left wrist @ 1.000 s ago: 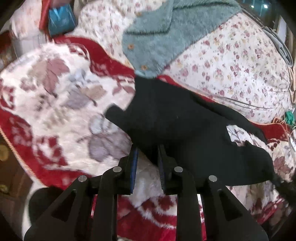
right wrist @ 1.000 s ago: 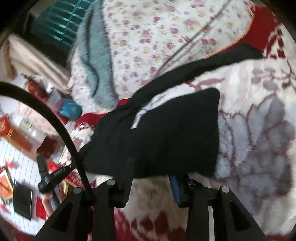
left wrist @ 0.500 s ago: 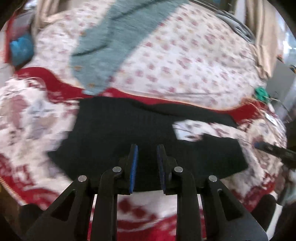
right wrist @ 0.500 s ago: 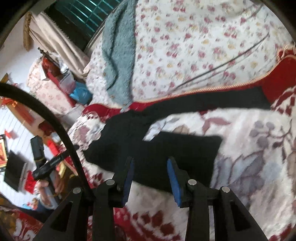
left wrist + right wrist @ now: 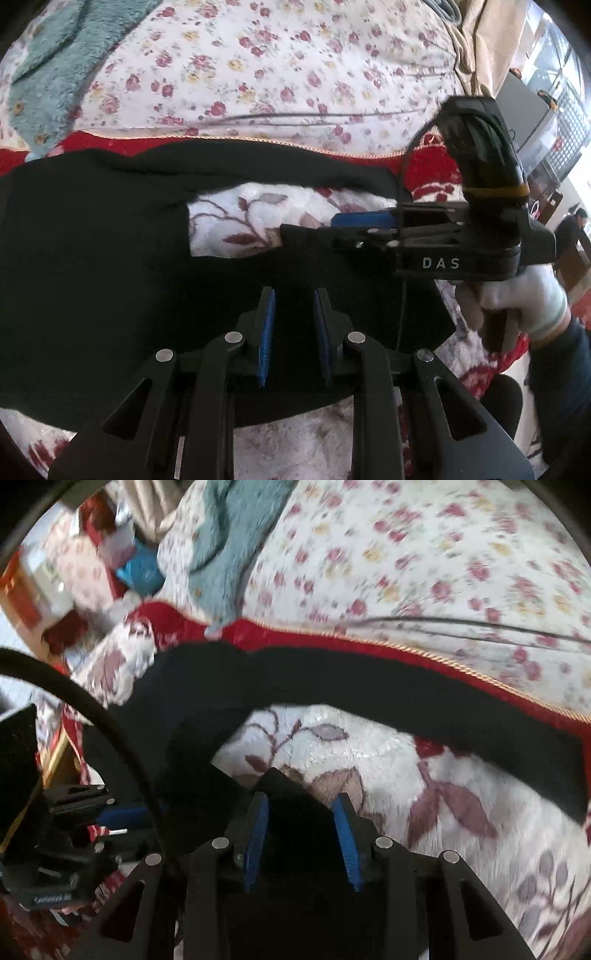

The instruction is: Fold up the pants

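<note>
Matt black knit pants (image 5: 110, 258), plush blanket (image 5: 243, 221) — fuzzy, thin printed-cotton quilt (image 5: 258, 66)

The pants (image 5: 110, 236) ahead of my left gripper (image 5: 291, 332) are plain black, on a white plush blanket (image 5: 369, 746) with mauve leaves and a red, gold-corded border. Beyond lies a white quilt (image 5: 277, 66) sprigged with small red and yellow flowers, a teal fleece (image 5: 55, 74) on it. My fingers carry blue pads (image 5: 266, 332); my glove (image 5: 524, 299) is white

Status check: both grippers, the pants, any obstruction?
Left gripper open over black pants. Right gripper open over near leg. Far leg unfolded. Nothing obstructing.
</note>
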Demonstrator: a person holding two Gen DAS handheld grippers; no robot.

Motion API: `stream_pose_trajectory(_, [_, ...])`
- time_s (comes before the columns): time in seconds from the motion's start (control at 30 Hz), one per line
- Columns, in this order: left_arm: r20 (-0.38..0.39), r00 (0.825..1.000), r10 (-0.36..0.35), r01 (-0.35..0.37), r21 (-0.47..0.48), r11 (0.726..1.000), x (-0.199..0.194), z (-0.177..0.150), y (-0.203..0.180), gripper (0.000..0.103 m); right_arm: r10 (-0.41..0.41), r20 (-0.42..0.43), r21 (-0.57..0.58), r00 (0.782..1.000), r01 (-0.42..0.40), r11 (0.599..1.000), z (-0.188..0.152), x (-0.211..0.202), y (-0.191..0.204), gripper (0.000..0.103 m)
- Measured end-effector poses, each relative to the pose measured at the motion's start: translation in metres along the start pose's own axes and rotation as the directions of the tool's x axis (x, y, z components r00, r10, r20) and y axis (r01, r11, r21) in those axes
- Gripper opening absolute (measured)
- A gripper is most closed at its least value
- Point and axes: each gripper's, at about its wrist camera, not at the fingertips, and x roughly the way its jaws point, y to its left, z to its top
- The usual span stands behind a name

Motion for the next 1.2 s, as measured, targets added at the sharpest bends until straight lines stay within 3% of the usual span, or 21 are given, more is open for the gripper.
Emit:
stream_pose_trajectory(0.27, [-0.040,0.999,-0.005,0.003,-0.038,0.999,0.009,-0.005,0.023,0.020,0.007,-0.125,-0.126,0.992,-0.023,0.992,0.012,0.017,-0.002,0.035])
stream_pose_trajectory(0.43, [-0.004,1.000,0.014,-0.014,-0.008,1.000,0.009,0.004,0.024,0.020,0.015,-0.204,-0.170,0.979,-0.050,0.984,0.026,0.030,0.001,0.035])
stream_pose_trajectory(0.57, [0.042,0.999,0.016,-0.018,0.044,0.999,0.003,0.020,0.026,0.021,0.083,-0.249,-0.120,0.965,-0.116,0.986,0.037,0.035,-0.005,0.035])
stream_pose_trajectory(0.67, [0.026,0.999,0.018,-0.020,0.081,0.996,0.012,0.028,0.030,0.026,0.123,-0.266,-0.064,0.956,-0.145,0.987,0.036,0.042,-0.013,0.035])
stream_pose_trajectory(0.83, [-0.032,0.999,0.027,-0.024,0.108,0.994,0.031,0.026,0.036,0.026,0.058,-0.264,-0.165,0.963,-0.104,0.981,0.025,0.036,0.004,0.028])
stream_pose_trajectory(1.0, [-0.031,1.000,0.006,-0.004,0.087,0.996,0.035,0.018,0.040,0.026,-0.047,-0.238,-0.271,0.970,-0.020,0.962,0.017,0.029,0.024,0.008])
stream_pose_trajectory(1.2, [-0.032,0.999,-0.019,0.021,0.061,0.998,0.032,0.016,0.039,0.026,-0.090,-0.185,-0.201,0.979,0.052,0.978,0.000,-0.004,0.010,0.004])
